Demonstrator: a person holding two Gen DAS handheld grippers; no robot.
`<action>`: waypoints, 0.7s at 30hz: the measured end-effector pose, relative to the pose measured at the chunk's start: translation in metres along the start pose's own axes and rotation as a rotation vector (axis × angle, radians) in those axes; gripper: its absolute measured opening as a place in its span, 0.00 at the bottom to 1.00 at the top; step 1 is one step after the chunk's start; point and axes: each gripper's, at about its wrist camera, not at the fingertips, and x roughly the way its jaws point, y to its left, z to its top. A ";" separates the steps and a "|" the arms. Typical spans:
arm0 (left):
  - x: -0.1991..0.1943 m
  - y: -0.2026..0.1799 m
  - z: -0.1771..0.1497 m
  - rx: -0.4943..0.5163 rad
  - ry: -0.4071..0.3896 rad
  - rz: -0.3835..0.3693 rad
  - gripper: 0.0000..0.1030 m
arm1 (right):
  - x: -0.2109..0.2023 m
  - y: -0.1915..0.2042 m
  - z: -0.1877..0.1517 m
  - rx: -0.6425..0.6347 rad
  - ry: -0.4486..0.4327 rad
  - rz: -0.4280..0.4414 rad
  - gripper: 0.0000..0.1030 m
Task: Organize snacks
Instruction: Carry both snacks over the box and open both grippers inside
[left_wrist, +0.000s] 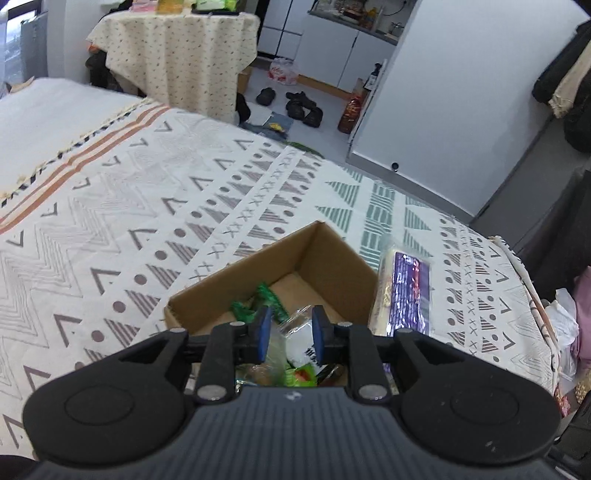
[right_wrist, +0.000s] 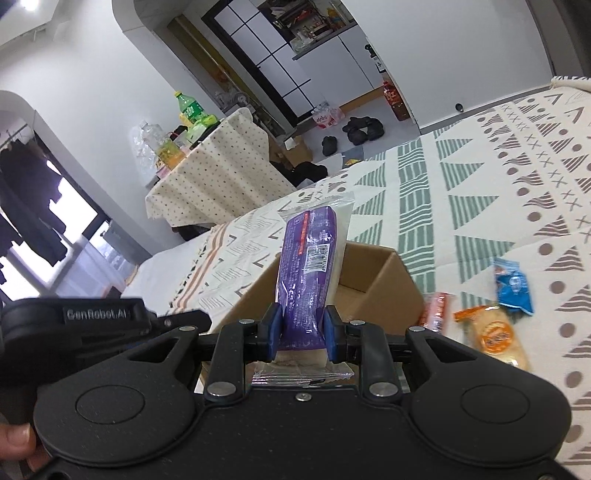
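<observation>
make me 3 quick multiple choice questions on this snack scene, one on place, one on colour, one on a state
1. Where do the loose snacks lie? A in the sink B on the patterned bedspread beside the cardboard box C on the floor
2. The wrapper in the right gripper is mostly: A purple B red C black
3. The left gripper is: A open, empty B shut on a bottle C out of view

Answers: 1 B, the orange packet and blue packet lie by the cardboard box. 2 A, the purple packet sits between the right gripper pads. 3 A, the left gripper pads are apart.
</observation>
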 end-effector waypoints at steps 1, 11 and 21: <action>0.002 0.003 0.000 -0.009 0.010 0.002 0.24 | 0.003 0.000 -0.001 -0.001 -0.002 0.002 0.25; 0.008 0.008 -0.005 -0.004 0.024 0.039 0.65 | -0.004 -0.013 -0.005 0.017 0.012 -0.065 0.34; 0.007 -0.014 -0.021 0.024 0.026 0.008 0.81 | -0.035 -0.026 -0.004 -0.001 0.040 -0.161 0.47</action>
